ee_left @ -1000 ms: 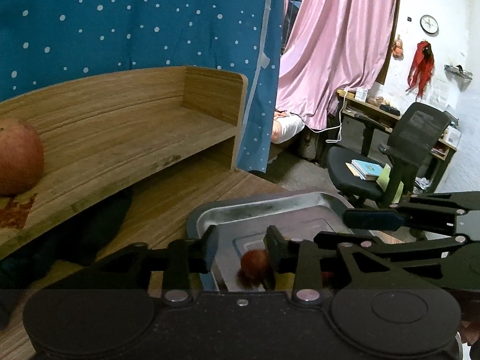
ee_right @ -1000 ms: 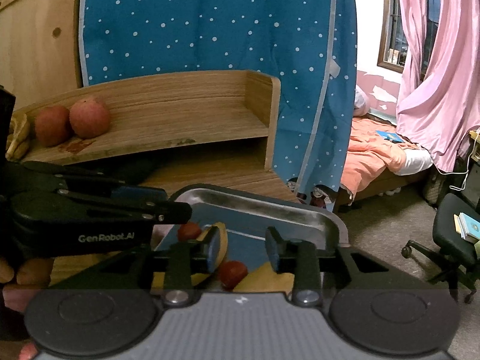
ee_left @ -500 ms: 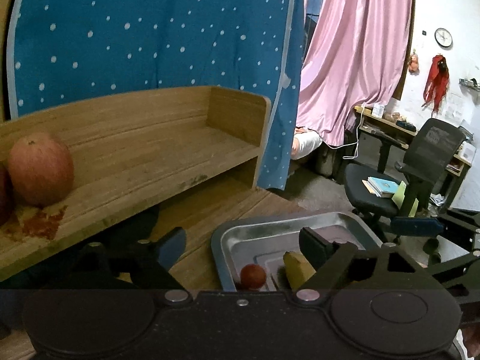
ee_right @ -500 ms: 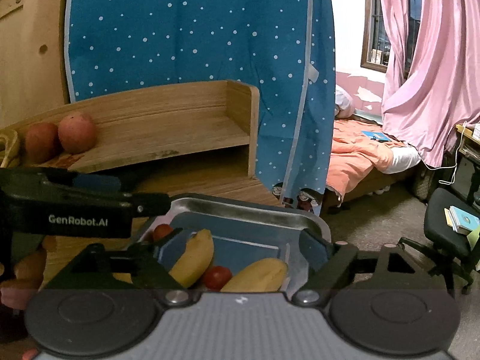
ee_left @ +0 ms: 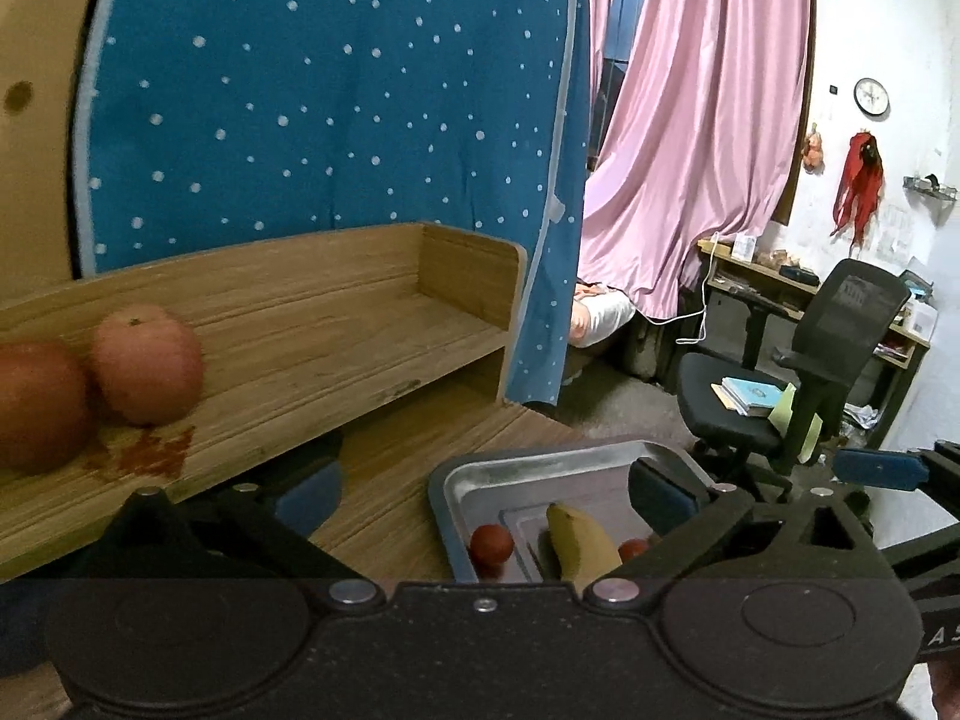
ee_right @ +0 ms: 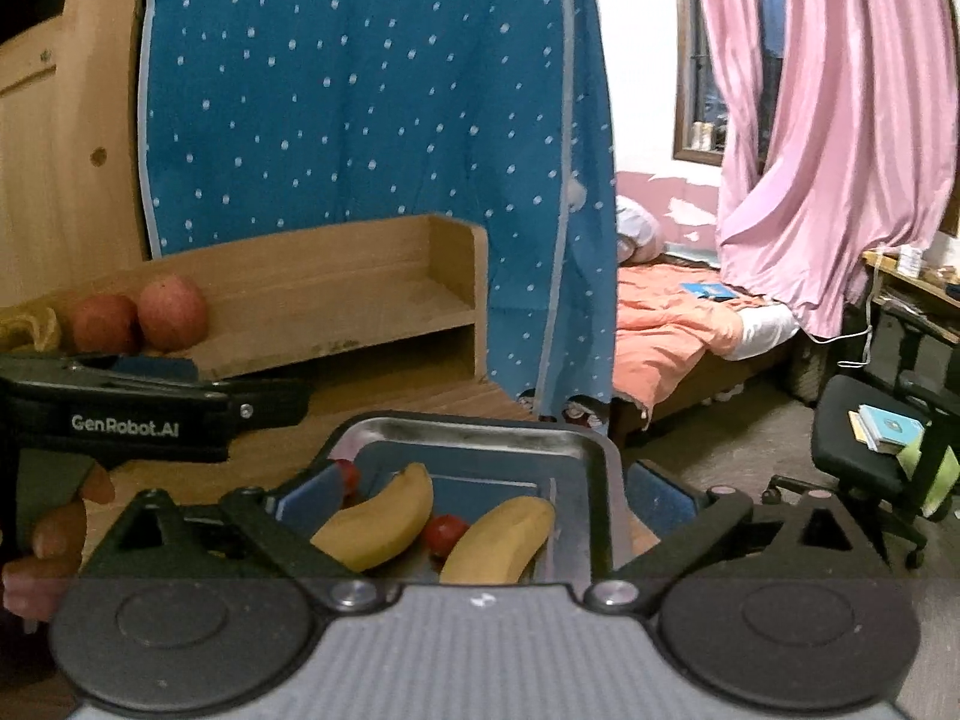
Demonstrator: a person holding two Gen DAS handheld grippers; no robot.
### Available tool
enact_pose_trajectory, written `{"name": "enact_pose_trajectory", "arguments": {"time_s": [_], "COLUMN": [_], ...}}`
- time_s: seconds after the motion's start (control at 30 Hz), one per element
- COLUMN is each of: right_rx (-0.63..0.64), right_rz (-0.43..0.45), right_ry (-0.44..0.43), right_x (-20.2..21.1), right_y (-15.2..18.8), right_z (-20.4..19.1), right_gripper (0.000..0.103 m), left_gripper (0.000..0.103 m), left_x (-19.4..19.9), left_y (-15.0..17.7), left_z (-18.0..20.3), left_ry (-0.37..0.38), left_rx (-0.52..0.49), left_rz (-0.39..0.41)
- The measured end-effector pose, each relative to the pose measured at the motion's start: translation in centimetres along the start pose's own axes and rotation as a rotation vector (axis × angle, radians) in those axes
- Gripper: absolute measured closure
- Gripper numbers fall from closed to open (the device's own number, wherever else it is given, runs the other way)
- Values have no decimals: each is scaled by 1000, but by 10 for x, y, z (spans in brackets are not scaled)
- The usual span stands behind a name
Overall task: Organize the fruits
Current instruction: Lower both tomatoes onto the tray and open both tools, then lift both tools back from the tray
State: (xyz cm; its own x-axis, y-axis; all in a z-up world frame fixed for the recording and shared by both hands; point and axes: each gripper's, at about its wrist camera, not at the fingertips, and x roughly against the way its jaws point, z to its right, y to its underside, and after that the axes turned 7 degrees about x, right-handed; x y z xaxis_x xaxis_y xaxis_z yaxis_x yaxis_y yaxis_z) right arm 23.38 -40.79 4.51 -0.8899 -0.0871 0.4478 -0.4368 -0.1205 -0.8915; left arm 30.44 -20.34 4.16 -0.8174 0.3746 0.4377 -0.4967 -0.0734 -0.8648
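Both grippers (ee_left: 480, 492) (ee_right: 474, 495) have just spread wide, grasping nothing; the small tomatoes (ee_right: 444, 533) may roll if the tray (ee_right: 591, 450) gets nudged.

Dim indoor light, soft blur (fisheye-warped edges).

I saw a blue dotted cloth (ee_left: 336, 108), pink curtain (ee_left: 708, 138), wall clock (ee_left: 871, 96) & office chair (ee_left: 840, 354) w/ books.
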Motion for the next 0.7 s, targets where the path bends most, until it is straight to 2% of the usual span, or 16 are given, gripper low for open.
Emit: {"name": "enact_pose_trajectory", "arguments": {"time_s": [0.27,0.7], "right_rx": [-59,-94], "right_rz": [64,139], "right_ry": [41,74], "right_x": [49,116], "right_y": [18,46], "right_z": [-15,-61], "right_gripper": [0,0], "left_gripper": [1,1], "left_x": [48,124], "left_y": [10,39], "left_z": [-13,-26], "left_ry": [-8,-22], "left_rx": [14,18], "left_rz": [6,12]}}
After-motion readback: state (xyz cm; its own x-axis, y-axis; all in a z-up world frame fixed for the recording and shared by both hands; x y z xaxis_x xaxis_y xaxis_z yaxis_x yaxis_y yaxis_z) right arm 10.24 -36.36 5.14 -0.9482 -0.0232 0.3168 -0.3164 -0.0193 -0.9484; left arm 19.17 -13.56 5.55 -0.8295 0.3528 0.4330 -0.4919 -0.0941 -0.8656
